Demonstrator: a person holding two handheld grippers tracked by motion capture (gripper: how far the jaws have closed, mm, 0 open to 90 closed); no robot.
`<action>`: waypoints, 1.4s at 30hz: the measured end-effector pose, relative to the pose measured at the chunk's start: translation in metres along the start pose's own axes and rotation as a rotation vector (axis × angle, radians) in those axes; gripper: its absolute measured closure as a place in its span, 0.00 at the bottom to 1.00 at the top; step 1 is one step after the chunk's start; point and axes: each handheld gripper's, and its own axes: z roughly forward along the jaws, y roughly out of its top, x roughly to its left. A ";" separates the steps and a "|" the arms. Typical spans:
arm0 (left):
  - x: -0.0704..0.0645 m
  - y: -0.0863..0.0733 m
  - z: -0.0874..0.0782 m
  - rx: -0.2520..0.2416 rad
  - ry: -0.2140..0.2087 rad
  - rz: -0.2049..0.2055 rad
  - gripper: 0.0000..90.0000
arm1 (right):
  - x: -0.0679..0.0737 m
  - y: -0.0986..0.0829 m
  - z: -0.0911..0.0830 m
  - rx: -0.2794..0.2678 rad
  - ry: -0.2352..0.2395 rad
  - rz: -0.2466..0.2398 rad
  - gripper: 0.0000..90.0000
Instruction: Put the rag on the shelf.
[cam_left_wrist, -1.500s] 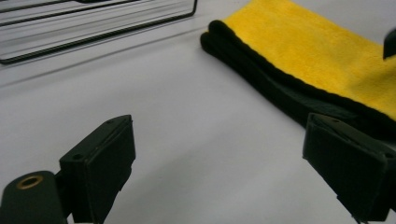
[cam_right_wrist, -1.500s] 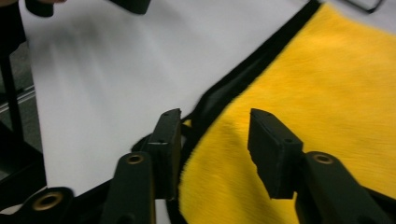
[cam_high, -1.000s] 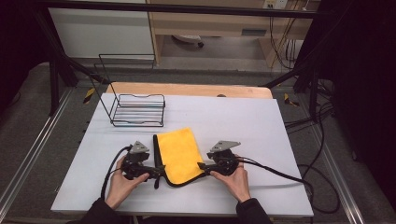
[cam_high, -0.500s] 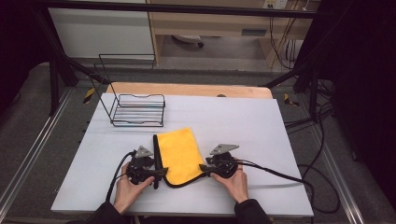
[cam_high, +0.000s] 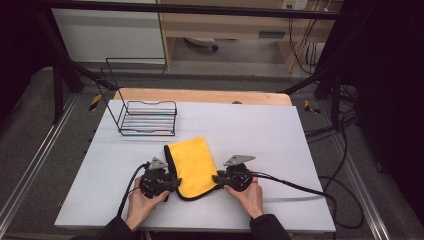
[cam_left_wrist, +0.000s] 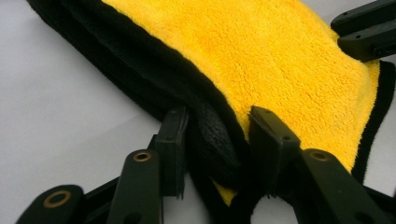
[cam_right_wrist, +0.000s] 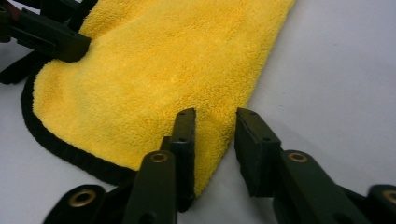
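Note:
A yellow cloth (cam_high: 192, 165) with a black border lies folded near the front of the white table (cam_high: 260, 125). My left gripper (cam_high: 175, 184) is at the cloth's near left corner. In the left gripper view its jaws (cam_left_wrist: 217, 121) are shut on the bunched black edge of the cloth (cam_left_wrist: 280, 60). My right gripper (cam_high: 217, 178) is at the near right edge. Its jaws (cam_right_wrist: 215, 121) stand close together with the cloth's edge (cam_right_wrist: 154, 70) between them. Each gripper view also shows the other gripper's jaw tips across the cloth.
A black wire basket (cam_high: 148, 119) stands at the back left of the table. The right gripper's black cable (cam_high: 300, 186) trails across the table toward the right edge. A wooden board (cam_high: 200, 96) runs along the far side.
Both grippers have edged inward onto the cloth's near corners, and the hands have dropped slightly toward the table. The cloth has stayed in place.

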 end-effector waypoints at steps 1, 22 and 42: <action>-0.001 0.000 0.000 0.003 0.004 0.006 0.67 | 0.002 0.001 0.001 0.009 0.002 -0.005 0.86; 0.019 0.012 -0.016 0.071 -0.040 0.087 0.88 | 0.028 0.007 -0.005 -0.007 0.068 0.098 0.97; 0.041 0.001 -0.036 0.040 -0.033 0.148 0.72 | 0.052 0.004 0.000 -0.057 0.043 0.044 0.69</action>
